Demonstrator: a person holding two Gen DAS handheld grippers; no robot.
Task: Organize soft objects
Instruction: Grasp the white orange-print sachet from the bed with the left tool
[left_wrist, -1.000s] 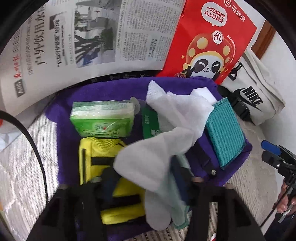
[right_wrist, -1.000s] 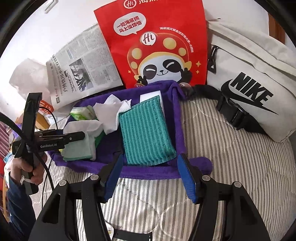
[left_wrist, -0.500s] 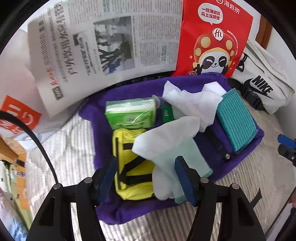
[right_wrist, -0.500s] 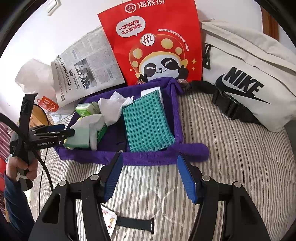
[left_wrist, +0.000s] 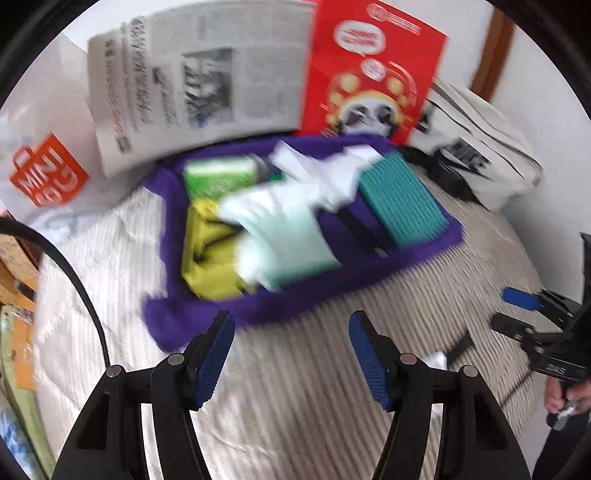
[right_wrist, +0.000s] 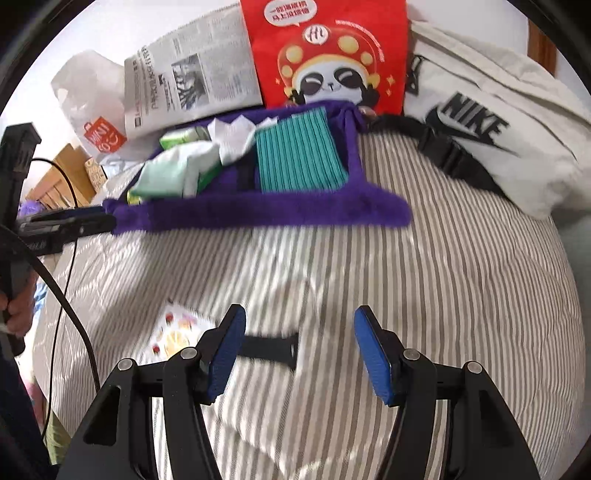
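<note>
Both tools stand empty: left gripper (left_wrist: 291, 354) and right gripper (right_wrist: 299, 350) each have jaws spread apart w/ nothing between the pads, hovering over the striped bedding (right_wrist: 461, 295), clear of the load. Task items sit in the purple fabric tray (right_wrist: 258, 214) at the far side of the bed, near the wall. Contents, as far as motion blur allows: teal ribbed cloth (right_wrist: 299, 151) flat at the tray's right end; white crumpled tissues (right_wrist: 234, 138) approx. centre; pale mint cloth (right_wrist: 170, 173) draped over the front-left; yellow pouch (left_wrist: 207, 254) under it; green tissue pack (left_wrist: 221, 175) at the back-left. Handling judgement: all light, limp, compressible; cloths will sag and trail if pinched at one corner, so take a folded edge or bunch the middle. Tissue pack is film-wrapped, prob. slippery, best gripped across its short sides. Tray walls are soft, may collapse if nudged. Loose on the bedding, outside the tray: black strap (right_wrist: 269, 349) and sticker sheet (right_wrist: 177, 332), just ahead of the right tool. Propped behind the tray: newspaper (right_wrist: 188, 81), red panda bag (right_wrist: 328, 51), white sling bag (right_wrist: 498, 122).
</note>
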